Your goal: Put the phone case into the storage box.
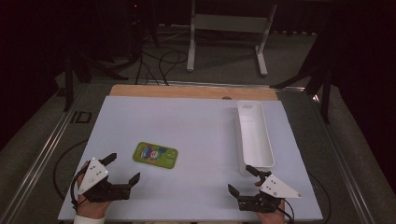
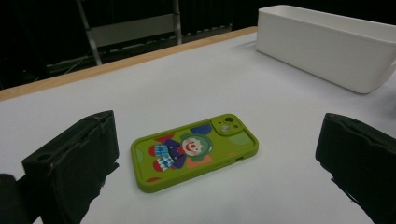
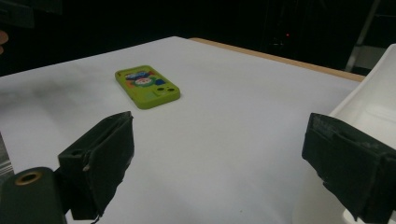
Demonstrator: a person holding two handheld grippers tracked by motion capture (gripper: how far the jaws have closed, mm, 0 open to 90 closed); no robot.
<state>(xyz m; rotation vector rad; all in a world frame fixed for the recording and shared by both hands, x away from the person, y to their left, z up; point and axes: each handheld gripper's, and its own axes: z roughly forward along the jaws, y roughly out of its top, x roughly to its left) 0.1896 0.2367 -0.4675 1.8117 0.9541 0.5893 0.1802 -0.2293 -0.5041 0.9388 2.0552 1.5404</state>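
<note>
A phone in a green case with a clown picture [image 1: 155, 154] lies flat on the white table top [image 1: 196, 126], left of centre. My left gripper [image 1: 124, 168] stands open just short of the phone [image 2: 194, 151], nothing between its jaws. Near the front right edge my right gripper [image 1: 241, 179] is open too, empty, with the phone [image 3: 147, 86] far off to its left. A long white bin [image 1: 254, 136] stands along the right side, its near end right beside the right gripper's outer jaw.
The white bin [image 2: 327, 46] looks empty [image 3: 373, 112]. A wooden strip [image 1: 191, 91] runs along the table's far edge. Beyond it stand a white metal frame [image 1: 229, 32] and cables on the floor [image 1: 159, 65]. Dark stands flank both sides.
</note>
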